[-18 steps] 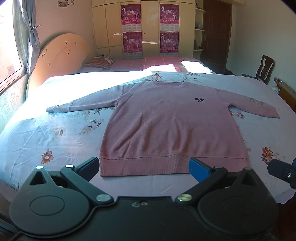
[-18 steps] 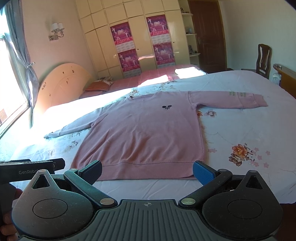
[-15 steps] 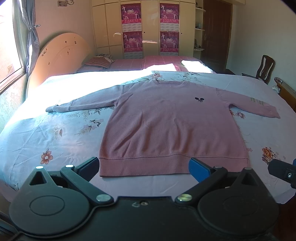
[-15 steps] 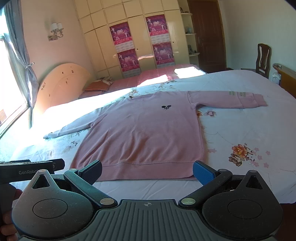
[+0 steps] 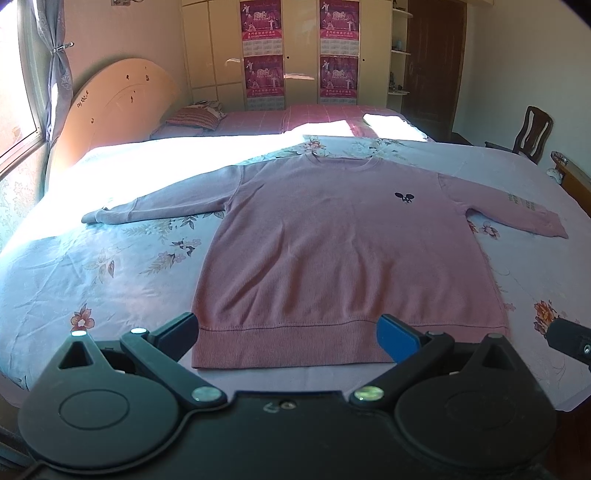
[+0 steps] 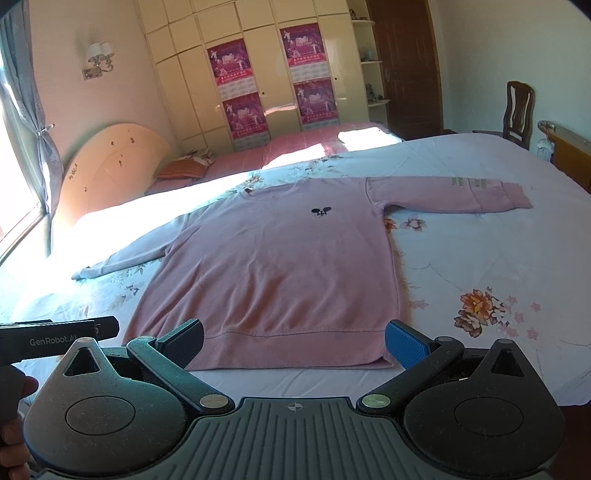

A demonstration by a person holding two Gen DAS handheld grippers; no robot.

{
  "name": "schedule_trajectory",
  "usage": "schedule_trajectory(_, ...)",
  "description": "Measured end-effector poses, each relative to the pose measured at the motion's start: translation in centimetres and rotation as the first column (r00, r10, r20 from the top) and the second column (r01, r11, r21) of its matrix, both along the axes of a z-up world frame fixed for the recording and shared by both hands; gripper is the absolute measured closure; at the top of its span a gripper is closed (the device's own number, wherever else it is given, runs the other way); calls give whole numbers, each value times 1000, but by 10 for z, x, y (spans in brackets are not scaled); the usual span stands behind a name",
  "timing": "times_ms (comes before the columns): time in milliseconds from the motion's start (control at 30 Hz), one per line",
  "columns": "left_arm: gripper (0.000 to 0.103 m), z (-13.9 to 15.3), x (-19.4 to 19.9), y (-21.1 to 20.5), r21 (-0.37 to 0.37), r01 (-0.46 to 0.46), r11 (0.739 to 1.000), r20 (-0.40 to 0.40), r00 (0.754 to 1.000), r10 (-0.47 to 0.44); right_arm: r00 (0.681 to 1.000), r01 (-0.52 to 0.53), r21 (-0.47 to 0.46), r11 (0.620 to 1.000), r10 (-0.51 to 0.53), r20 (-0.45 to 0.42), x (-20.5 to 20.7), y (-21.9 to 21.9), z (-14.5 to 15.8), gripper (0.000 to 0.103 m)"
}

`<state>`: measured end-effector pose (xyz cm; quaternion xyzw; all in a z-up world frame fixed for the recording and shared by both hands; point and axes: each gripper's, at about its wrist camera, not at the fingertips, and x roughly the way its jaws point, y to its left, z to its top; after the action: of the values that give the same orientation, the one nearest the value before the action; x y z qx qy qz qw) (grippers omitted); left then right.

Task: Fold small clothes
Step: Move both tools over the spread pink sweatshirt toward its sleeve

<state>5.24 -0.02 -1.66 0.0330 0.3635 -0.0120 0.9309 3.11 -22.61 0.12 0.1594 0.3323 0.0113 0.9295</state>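
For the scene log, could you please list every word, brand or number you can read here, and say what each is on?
"GenRobot.AI", last letters unclear: on the left gripper body, seen from the right wrist.
Sweater sleeve print: too blurred to read.
Wardrobe posters: text too small to read.
Sweater chest emblem: a picture, no words.

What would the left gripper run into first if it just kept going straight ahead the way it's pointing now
Probably the ribbed bottom hem of the pink sweater, which lies flat on the bed directly between the open fingers of the left gripper. Nothing else shows in that line, though depth is hard to judge.
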Motion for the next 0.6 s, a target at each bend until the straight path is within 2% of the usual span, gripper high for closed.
schedule_trajectory(200, 0, -6, 36, 2, -26, 18, 999, 0, 1000, -18, 999, 47, 14, 999, -47, 9, 25, -9, -7, 0)
schedule_trajectory(367, 0, -17, 72, 7, -24, 35, 999, -39, 999, -36, 996, 88, 3, 996, -88, 1, 56, -13, -13, 0)
schedule_trajectory(500, 0, -21, 106, 12, 9, 57, 998, -40, 998, -57, 992, 122, -11, 992, -123, -33, 83, -12, -19, 0)
schedule_trajectory(600, 0, -24, 132, 18, 0, 70, 998, -52, 996, -70, 988, 153, -6, 988, -153, -27, 105, -12, -21, 0)
